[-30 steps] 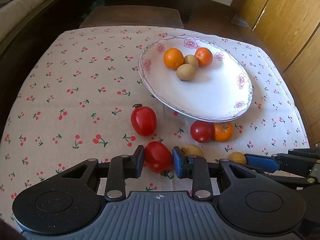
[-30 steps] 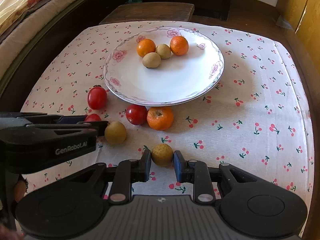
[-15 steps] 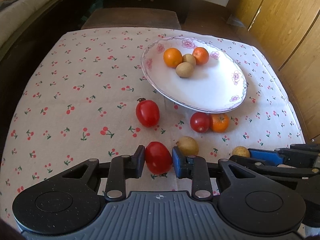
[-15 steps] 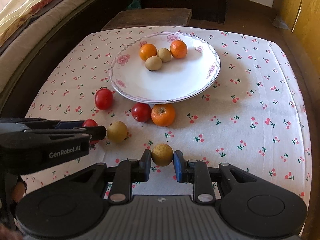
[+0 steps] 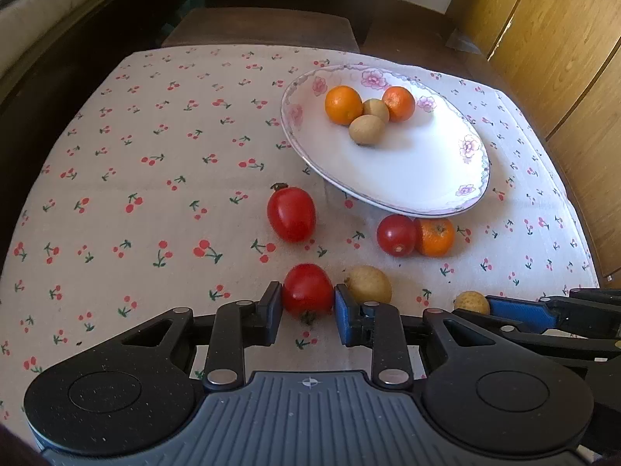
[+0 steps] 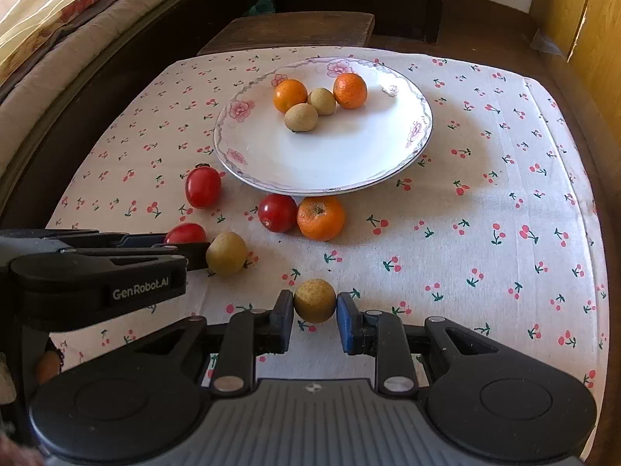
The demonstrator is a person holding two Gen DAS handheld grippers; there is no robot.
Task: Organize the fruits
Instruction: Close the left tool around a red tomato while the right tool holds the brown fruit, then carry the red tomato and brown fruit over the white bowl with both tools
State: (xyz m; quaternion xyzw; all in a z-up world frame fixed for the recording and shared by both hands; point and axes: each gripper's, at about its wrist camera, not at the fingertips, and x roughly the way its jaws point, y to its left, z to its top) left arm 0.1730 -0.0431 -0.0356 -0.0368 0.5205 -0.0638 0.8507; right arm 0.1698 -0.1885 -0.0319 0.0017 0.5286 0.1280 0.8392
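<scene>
The counter (image 6: 504,178), covered by a cherry-print cloth, has open room on its right half and along its far left; the cloth edge drops off at right beside wooden cabinet doors (image 5: 562,58). A flowered plate (image 6: 330,171) sits near the far centre, holding two oranges and two tan fruits grouped at its back. Off its near rim lie a tomato (image 6: 277,212) touching an orange (image 6: 320,217), another tomato (image 6: 203,186) to the left, and a tan fruit (image 6: 226,253) just beside the left fingers. The left gripper (image 5: 307,303) points steeply down, fingers clamped on a red tomato (image 5: 307,289). The right gripper (image 6: 314,308), pitched likewise, has its fingers clamped on a small tan fruit (image 6: 314,300) near the front edge
</scene>
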